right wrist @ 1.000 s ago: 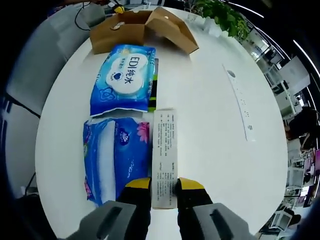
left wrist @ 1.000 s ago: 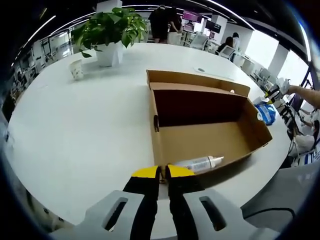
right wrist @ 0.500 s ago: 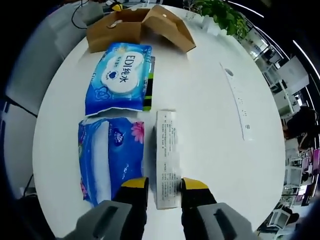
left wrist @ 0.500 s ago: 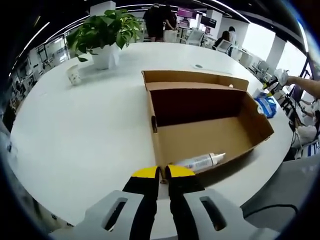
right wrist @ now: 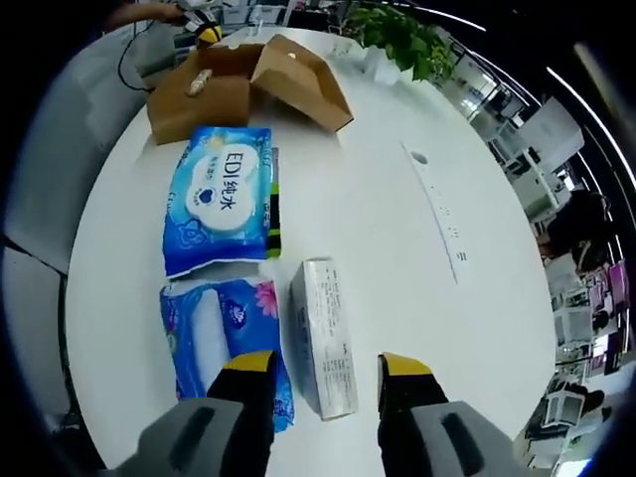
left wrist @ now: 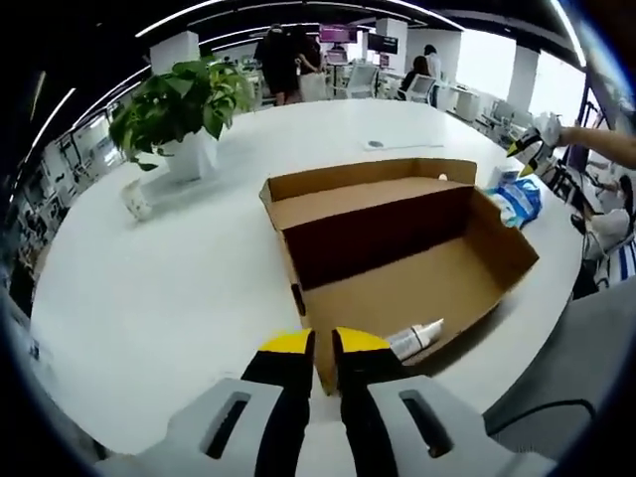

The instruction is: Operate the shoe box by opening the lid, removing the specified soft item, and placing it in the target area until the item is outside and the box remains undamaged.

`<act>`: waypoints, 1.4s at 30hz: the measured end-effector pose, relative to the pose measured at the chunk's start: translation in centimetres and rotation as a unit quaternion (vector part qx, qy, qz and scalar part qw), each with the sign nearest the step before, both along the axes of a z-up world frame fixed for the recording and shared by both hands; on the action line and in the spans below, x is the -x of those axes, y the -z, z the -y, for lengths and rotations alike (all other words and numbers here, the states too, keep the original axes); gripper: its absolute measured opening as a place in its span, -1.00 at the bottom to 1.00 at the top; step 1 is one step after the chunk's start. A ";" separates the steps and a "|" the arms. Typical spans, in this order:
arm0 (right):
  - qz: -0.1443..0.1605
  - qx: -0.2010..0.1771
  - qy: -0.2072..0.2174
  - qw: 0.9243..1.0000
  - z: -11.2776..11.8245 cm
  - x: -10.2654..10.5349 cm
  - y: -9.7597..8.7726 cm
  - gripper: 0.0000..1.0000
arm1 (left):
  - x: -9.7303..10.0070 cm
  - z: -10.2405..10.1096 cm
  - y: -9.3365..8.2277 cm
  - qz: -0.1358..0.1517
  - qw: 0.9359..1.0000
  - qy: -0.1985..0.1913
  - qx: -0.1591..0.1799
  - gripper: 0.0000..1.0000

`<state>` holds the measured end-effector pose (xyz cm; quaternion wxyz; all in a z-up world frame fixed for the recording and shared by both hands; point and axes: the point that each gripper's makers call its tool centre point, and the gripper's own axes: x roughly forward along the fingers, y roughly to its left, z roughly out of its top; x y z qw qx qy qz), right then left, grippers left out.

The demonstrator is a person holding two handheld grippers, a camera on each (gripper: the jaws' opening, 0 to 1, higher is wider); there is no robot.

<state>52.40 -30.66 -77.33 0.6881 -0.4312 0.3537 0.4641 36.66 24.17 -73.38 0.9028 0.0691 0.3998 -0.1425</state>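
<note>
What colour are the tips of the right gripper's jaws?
Yellow tips on black fingers of the right gripper, best in the right gripper view.

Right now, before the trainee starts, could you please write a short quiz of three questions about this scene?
1. True or false: the right claw is open, with the carton between its jaws.
2. What lies inside the box? A) a bottle B) a shoe C) a sock
3. How many blue packs lie on the table beside the carton?

Key: 1 true; 2 A; 3 two.
</note>
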 end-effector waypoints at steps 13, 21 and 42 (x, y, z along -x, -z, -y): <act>-0.001 -0.050 0.092 0.994 -1.7 2.9 -1.5 0.15 | -0.5 2.2 0.5 -0.044 0.986 0.155 -0.051 -0.56; -0.014 -0.092 0.139 0.986 -3.1 6.0 -1.5 0.38 | -0.7 4.3 0.6 -0.083 0.949 0.290 -0.094 -0.43; -0.033 -0.218 0.224 0.949 -8.1 14.6 -4.2 0.98 | -0.5 7.2 3.6 -0.171 0.871 0.446 -0.114 -0.41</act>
